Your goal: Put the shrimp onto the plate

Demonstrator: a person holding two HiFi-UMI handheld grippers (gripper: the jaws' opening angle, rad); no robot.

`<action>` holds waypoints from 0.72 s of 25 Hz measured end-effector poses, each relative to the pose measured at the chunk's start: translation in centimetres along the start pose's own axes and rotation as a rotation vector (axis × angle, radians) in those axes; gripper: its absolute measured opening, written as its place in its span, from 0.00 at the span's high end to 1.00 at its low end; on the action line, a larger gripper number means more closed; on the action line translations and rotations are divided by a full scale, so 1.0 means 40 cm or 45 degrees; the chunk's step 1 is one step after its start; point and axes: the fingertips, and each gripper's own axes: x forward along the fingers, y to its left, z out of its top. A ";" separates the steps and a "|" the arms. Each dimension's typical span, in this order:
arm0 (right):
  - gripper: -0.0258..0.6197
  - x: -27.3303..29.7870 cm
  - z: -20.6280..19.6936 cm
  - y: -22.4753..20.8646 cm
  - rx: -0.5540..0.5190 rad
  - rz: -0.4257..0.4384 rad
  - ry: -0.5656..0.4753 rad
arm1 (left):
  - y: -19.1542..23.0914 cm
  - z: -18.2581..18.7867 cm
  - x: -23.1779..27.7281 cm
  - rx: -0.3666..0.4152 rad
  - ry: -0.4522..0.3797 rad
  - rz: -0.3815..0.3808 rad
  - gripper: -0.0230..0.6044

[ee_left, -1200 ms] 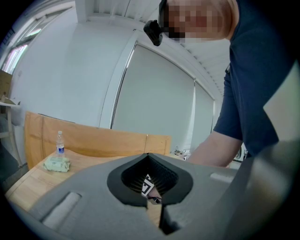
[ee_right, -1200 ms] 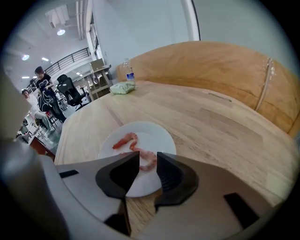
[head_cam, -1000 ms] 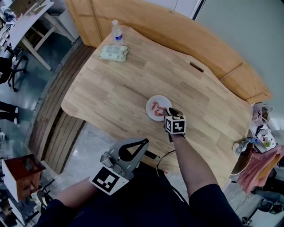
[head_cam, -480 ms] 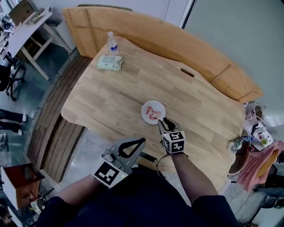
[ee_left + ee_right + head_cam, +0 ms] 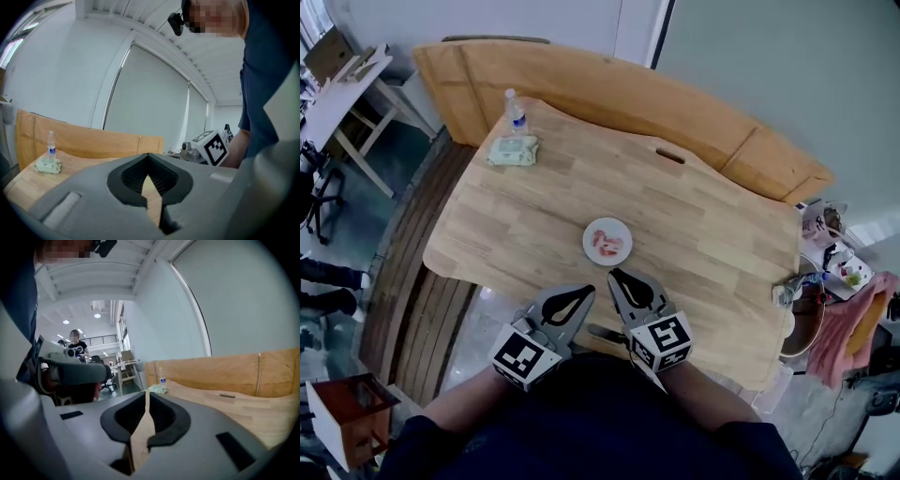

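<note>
Jaws of right gripper (image 5: 613, 274) were closing, tips all but met, only bare wood showing through the slit below them; nothing was gripped. Left gripper (image 5: 588, 292) sat clenched too, tips together and empty. Both were held side by side over the near edge of the table (image 5: 703, 225), close to the person's body, the right one slightly ahead.

Shrimp (image 5: 607, 245) lay clear of both sets of fingers: pink pieces resting on the small white plate (image 5: 592, 233). Plate stood just beyond the right gripper's tips, a little in from the near edge and about midway along it. Left tips pointed toward it from further back. Grippers and plate were apart.

Far-left corner of the table carried a water bottle (image 5: 515, 106), upright, with a pale green pack of wipes (image 5: 513, 151) just beside it on the near side. Dark slot (image 5: 670, 157) was cut in the wood near the far edge.
</note>
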 end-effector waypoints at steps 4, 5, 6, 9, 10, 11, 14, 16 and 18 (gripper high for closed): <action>0.93 -0.058 0.081 0.055 -0.037 0.027 -0.092 | -0.025 0.008 0.000 -0.011 -0.001 -0.028 0.96; 0.93 -0.072 0.093 0.063 -0.047 0.027 -0.108 | -0.031 0.008 0.001 -0.015 -0.001 -0.034 0.95; 0.94 -0.086 0.101 0.072 -0.060 0.026 -0.122 | -0.036 0.008 0.001 -0.013 -0.001 -0.040 0.96; 0.94 -0.121 0.110 0.099 -0.115 0.019 -0.161 | -0.049 0.007 0.001 -0.004 -0.001 -0.057 0.96; 0.94 -0.130 0.107 0.106 -0.129 0.015 -0.170 | -0.053 0.007 0.001 -0.009 -0.001 -0.062 0.95; 0.94 -0.136 0.101 0.110 -0.136 0.012 -0.172 | -0.058 0.006 0.001 -0.017 0.000 -0.066 0.96; 0.95 -0.146 0.087 0.110 -0.120 0.008 -0.157 | -0.069 0.006 0.003 -0.003 0.001 -0.082 0.96; 0.95 -0.149 0.088 0.106 -0.116 0.007 -0.158 | -0.073 0.008 0.007 0.011 0.002 -0.092 0.95; 0.95 -0.151 0.090 0.110 -0.122 0.008 -0.163 | -0.077 0.009 0.009 0.015 0.003 -0.098 0.95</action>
